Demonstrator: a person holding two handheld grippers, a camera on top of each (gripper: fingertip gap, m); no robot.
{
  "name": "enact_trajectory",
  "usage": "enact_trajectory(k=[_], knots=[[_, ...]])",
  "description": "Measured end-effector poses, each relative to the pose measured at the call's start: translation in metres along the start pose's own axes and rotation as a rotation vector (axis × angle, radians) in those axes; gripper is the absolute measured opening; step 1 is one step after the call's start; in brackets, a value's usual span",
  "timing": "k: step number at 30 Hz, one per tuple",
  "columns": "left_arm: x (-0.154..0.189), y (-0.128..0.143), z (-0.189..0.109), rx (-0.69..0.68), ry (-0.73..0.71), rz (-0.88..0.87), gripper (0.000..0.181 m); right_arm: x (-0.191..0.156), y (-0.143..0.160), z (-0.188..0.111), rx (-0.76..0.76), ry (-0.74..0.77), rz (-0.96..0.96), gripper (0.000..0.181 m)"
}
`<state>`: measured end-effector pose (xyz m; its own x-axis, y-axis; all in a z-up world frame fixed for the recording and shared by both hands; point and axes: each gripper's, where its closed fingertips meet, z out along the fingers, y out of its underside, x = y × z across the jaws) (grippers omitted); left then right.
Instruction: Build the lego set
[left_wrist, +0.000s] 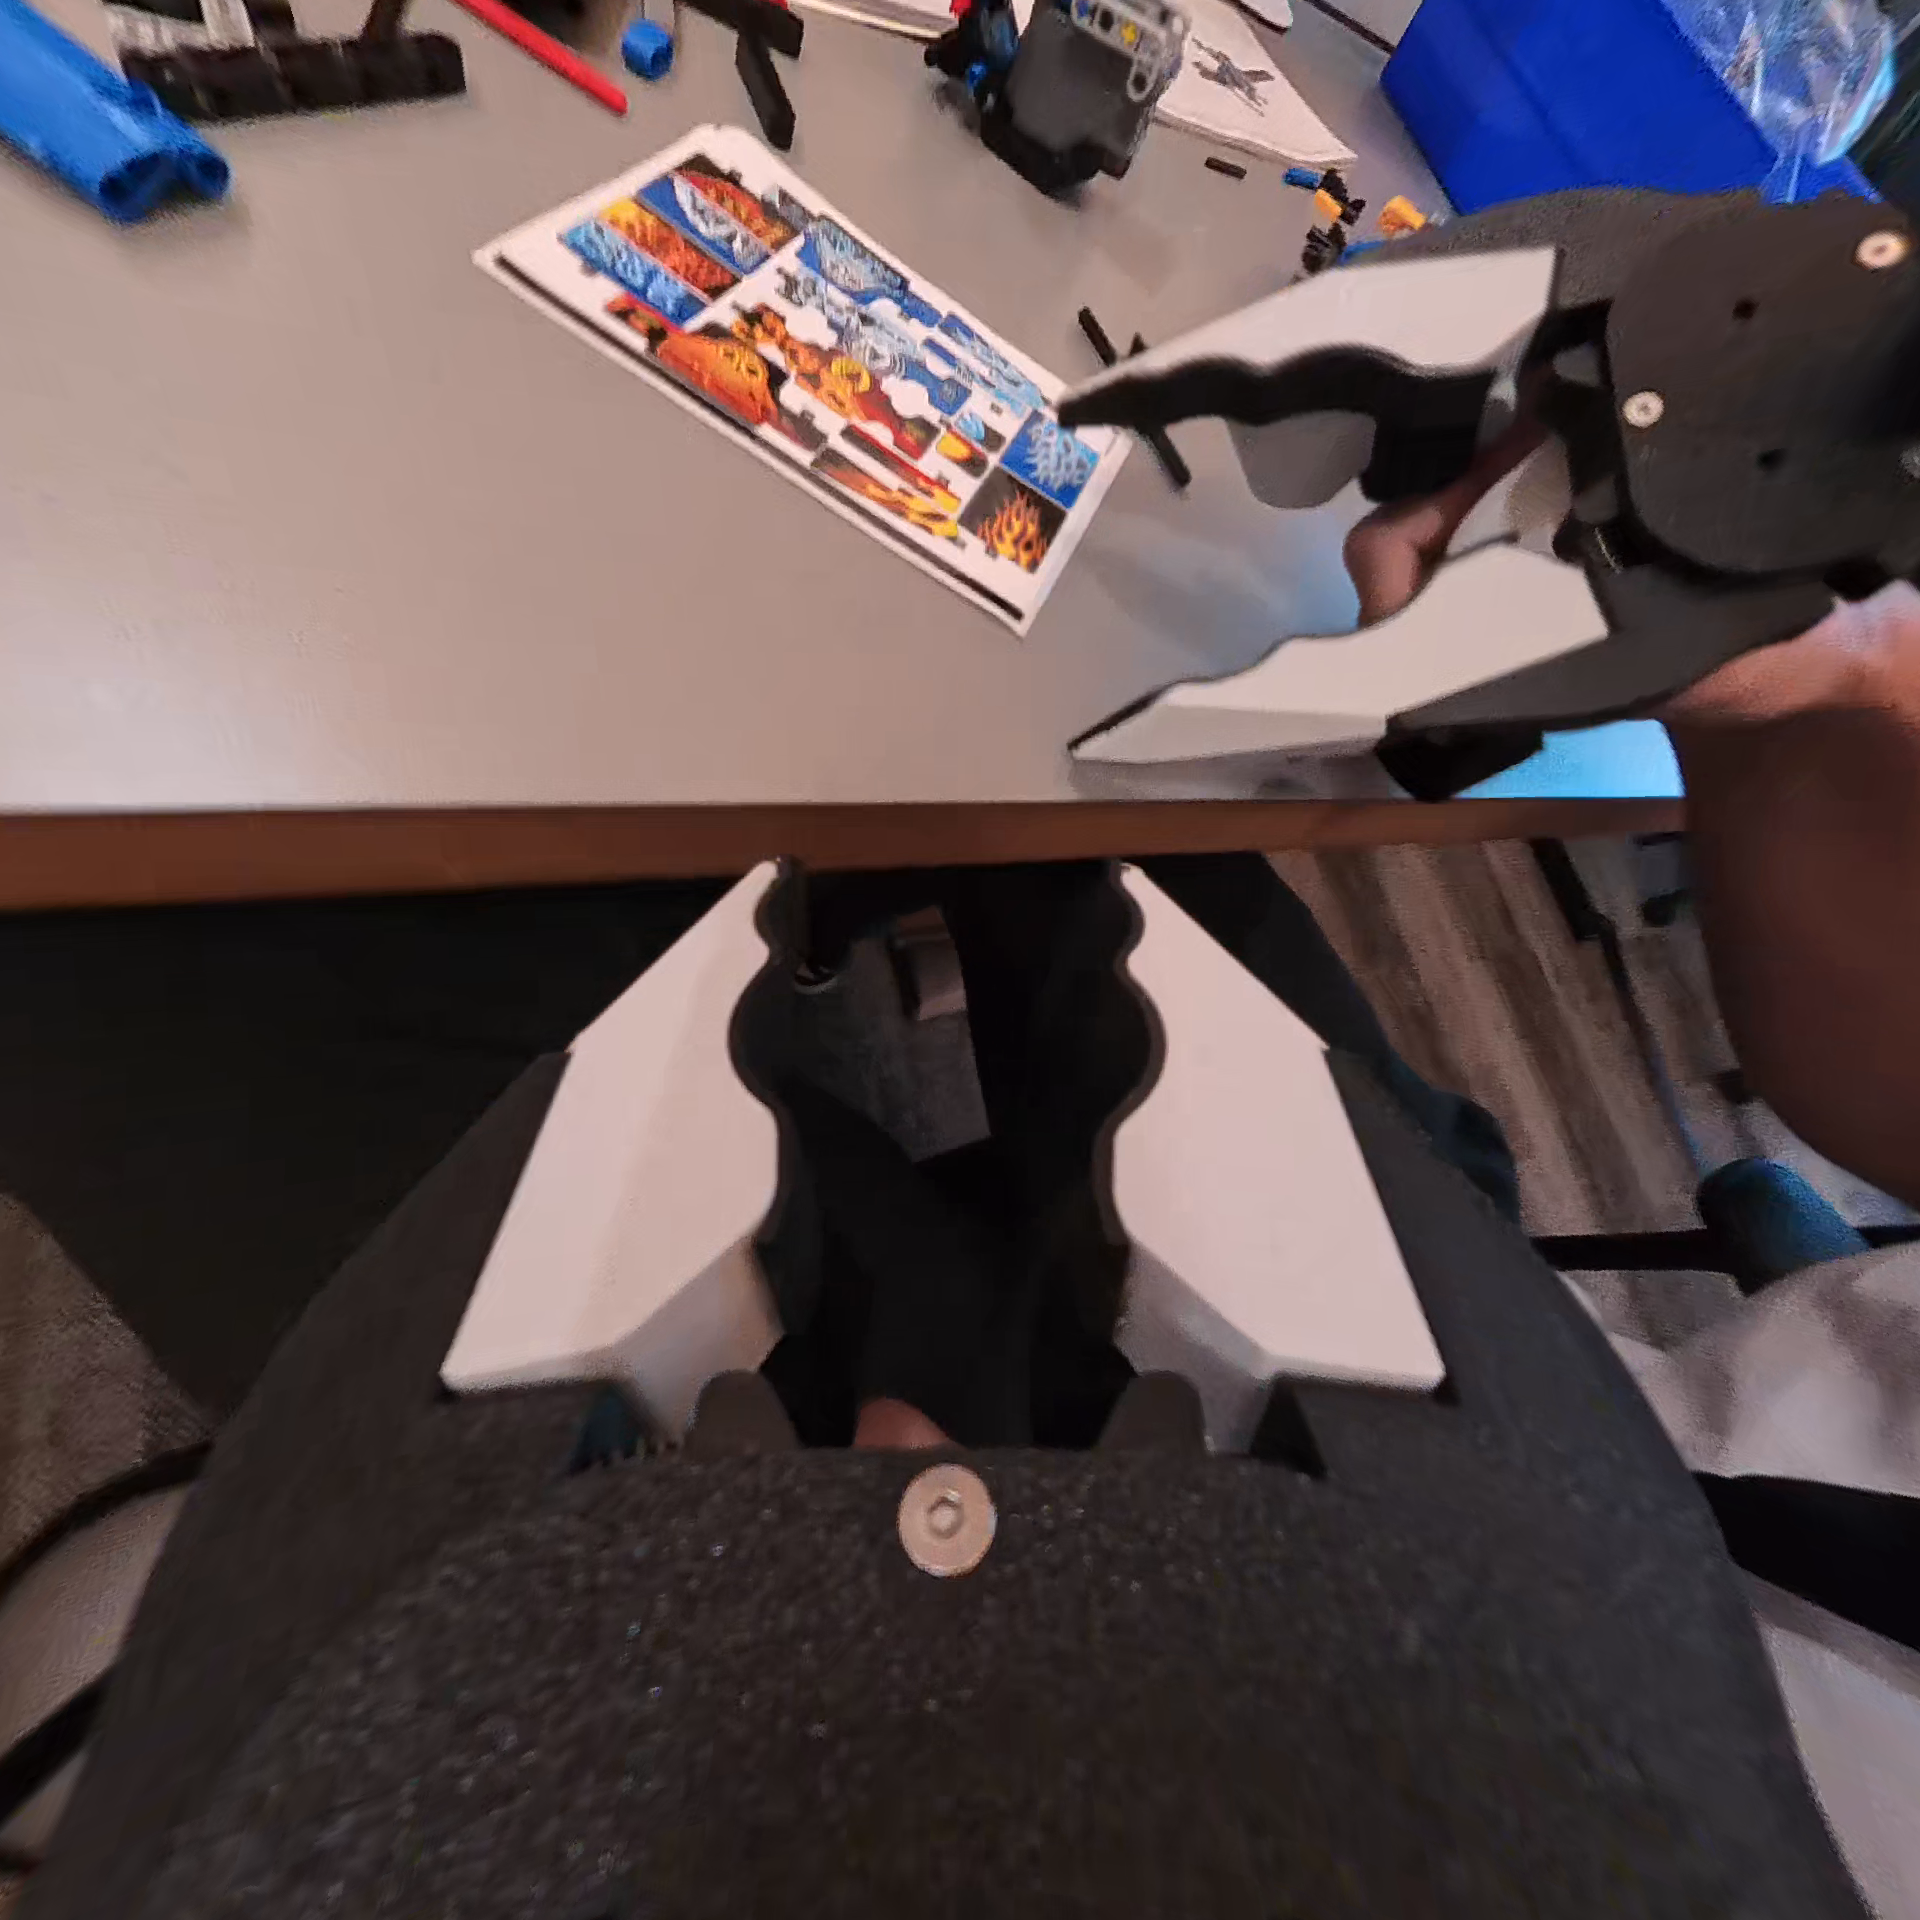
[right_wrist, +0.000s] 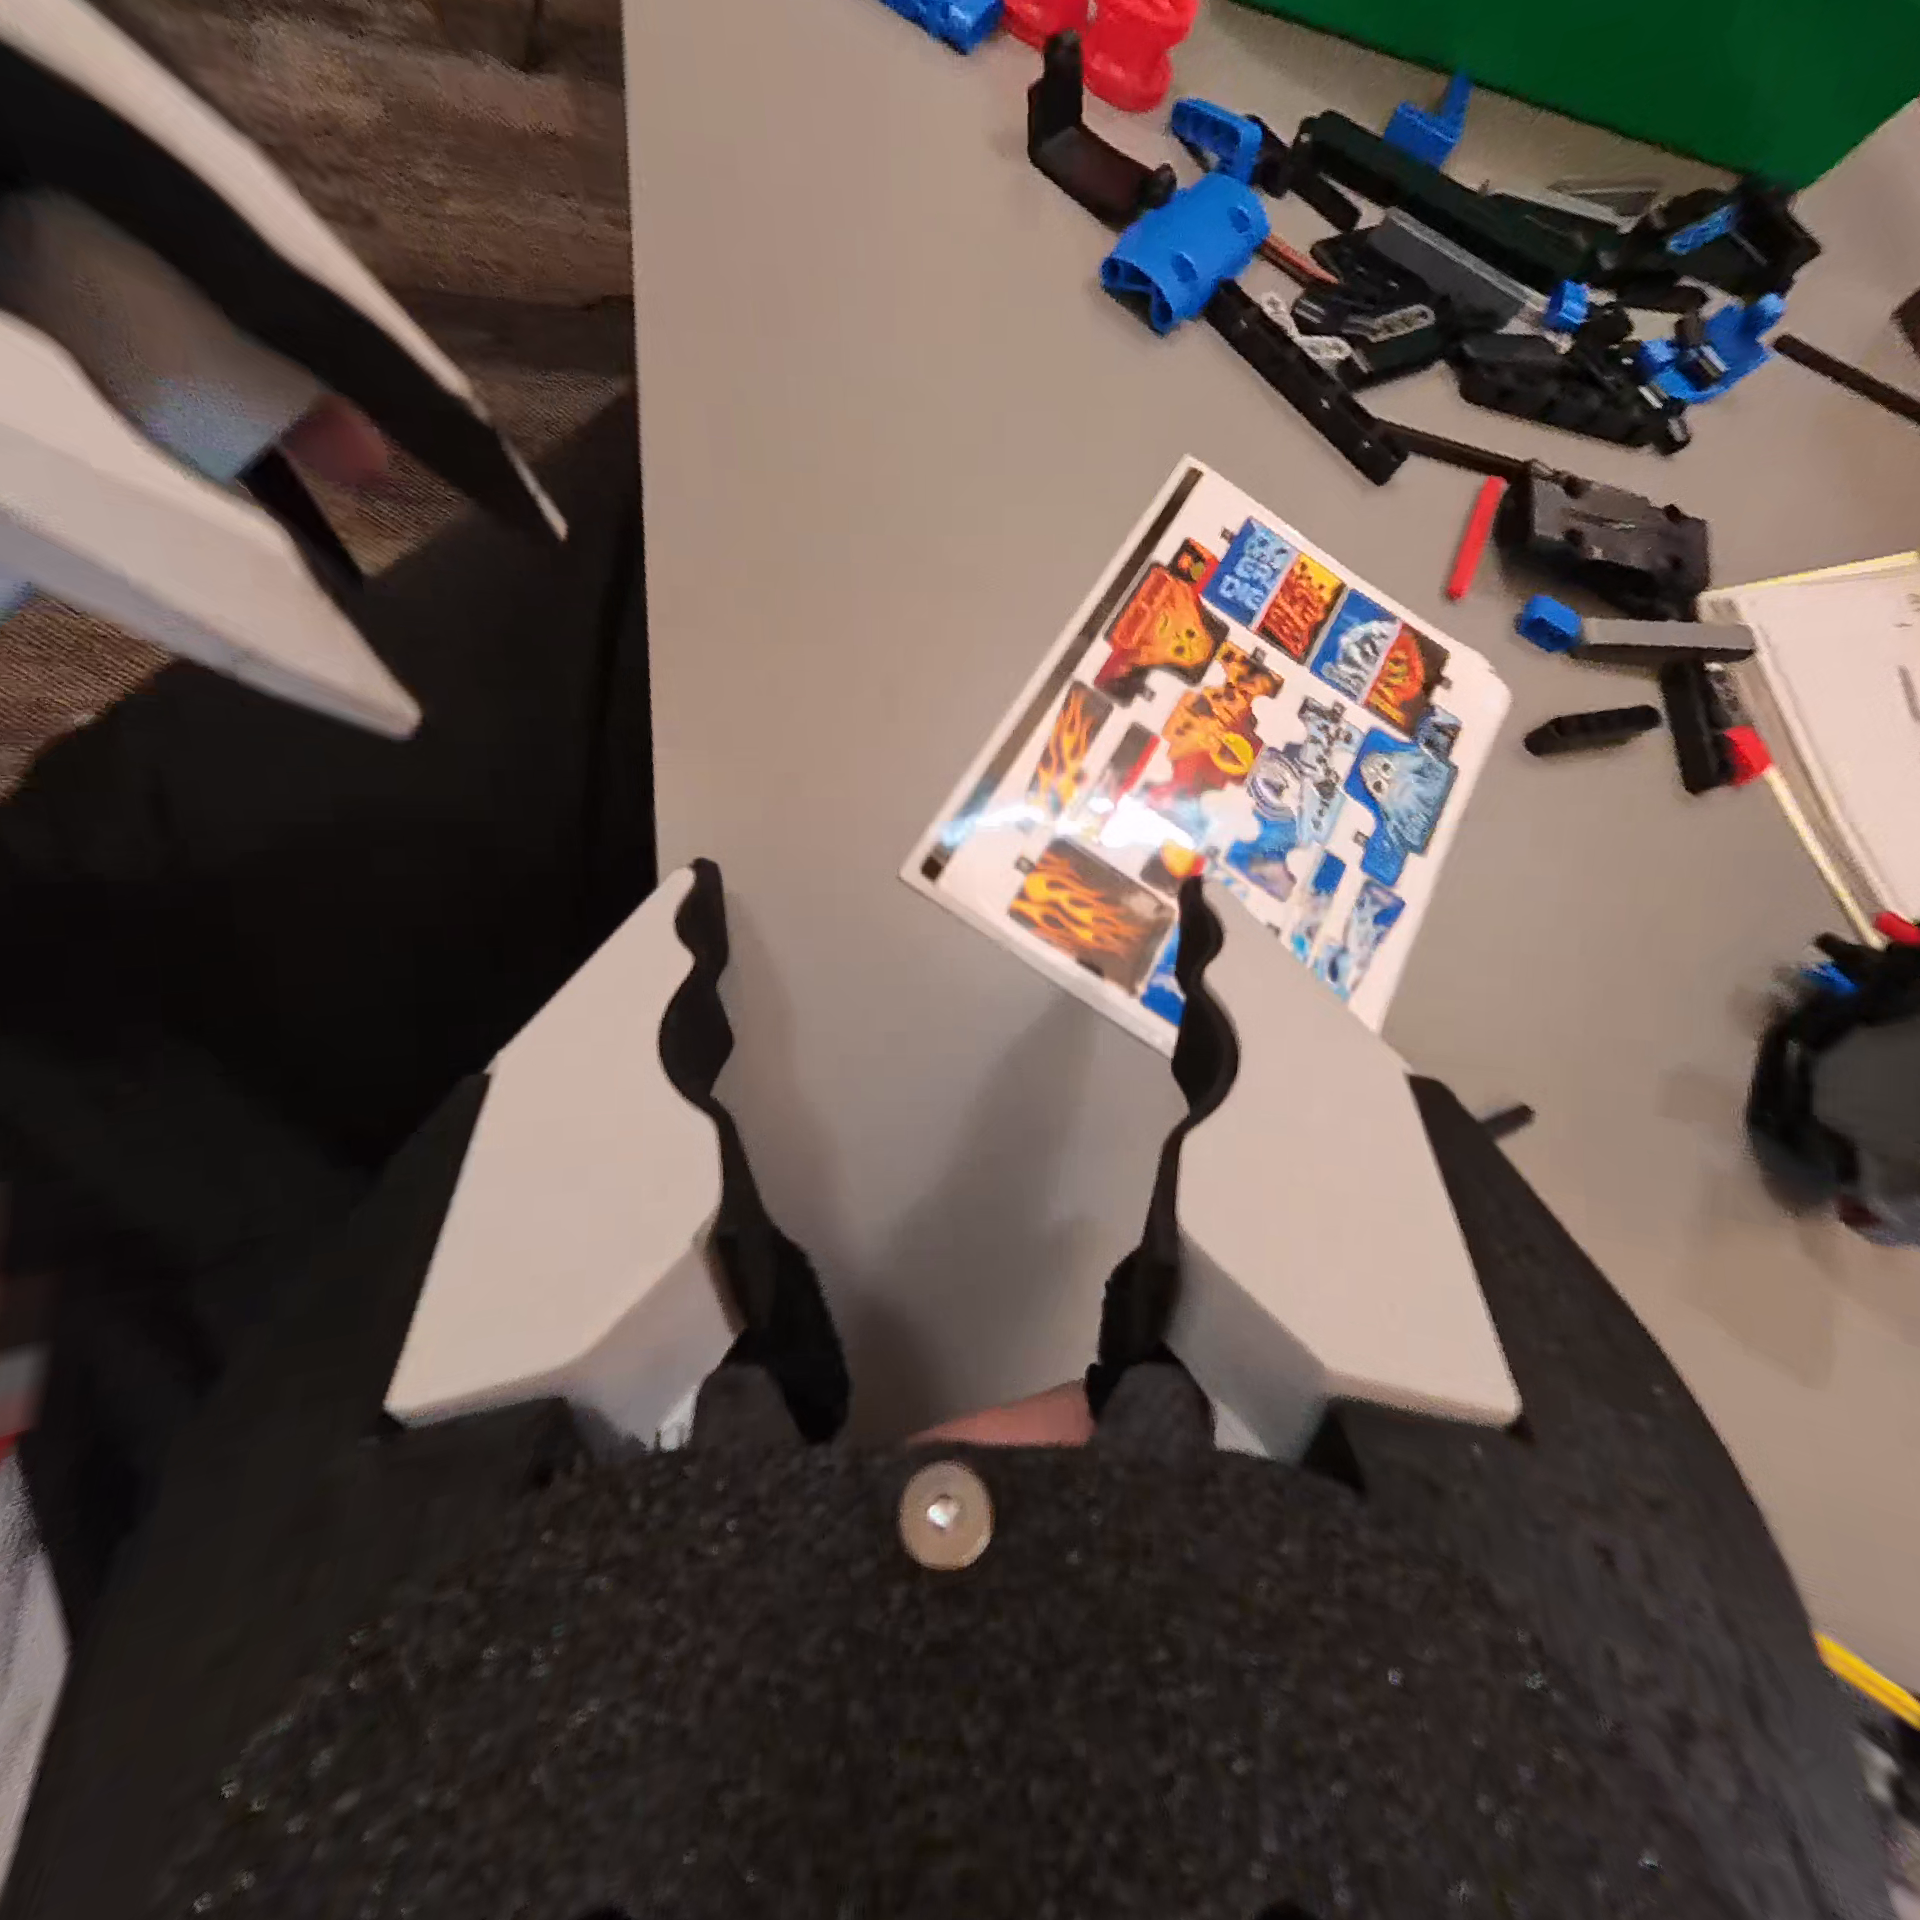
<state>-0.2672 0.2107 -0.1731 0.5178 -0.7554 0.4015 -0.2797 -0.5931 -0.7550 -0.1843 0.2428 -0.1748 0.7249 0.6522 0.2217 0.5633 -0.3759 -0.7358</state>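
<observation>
right wrist view shows the right tongs (right_wrist: 945, 894) wide and empty above the bench (right_wrist: 831, 520) edge—likely poised to reach; left tongs (left_wrist: 951, 868) also wide, off the bench; lego pieces (right_wrist: 1507, 270) lie beyond the sticker sheet (right_wrist: 1226, 748).

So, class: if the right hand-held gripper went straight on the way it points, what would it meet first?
Probably the sticker sheet on the grey table; the open right hand-held gripper points just left of it, so depth is uncertain.

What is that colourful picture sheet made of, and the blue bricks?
The sticker sheet looks like glossy coated paper: it lies flat and thin, with a bright glare streak. The blue bricks look like hard, smooth moulded plastic, with crisp edges and round holes.
</observation>
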Motion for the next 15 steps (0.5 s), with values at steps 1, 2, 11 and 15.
enact_trajectory(k=[1, 2, 11, 15], knots=[[0.0, 0.005, -0.001, -0.006, 0.015, -0.025, 0.057, -0.001, -0.004, 0.002, 0.01, -0.024, 0.027, 0.086], [0.0, 0.01, -0.001, -0.017, 0.035, -0.052, 0.059, -0.002, -0.007, 0.003, 0.016, -0.05, 0.058, 0.086], [0.002, 0.028, 0.013, -0.136, 0.344, -0.318, 0.087, -0.018, 0.003, 0.01, -0.067, -0.185, 0.173, 0.094], [0.007, 0.032, 0.014, -0.129, 0.405, -0.358, 0.085, -0.044, 0.0, 0.005, -0.062, -0.219, 0.123, 0.096]])
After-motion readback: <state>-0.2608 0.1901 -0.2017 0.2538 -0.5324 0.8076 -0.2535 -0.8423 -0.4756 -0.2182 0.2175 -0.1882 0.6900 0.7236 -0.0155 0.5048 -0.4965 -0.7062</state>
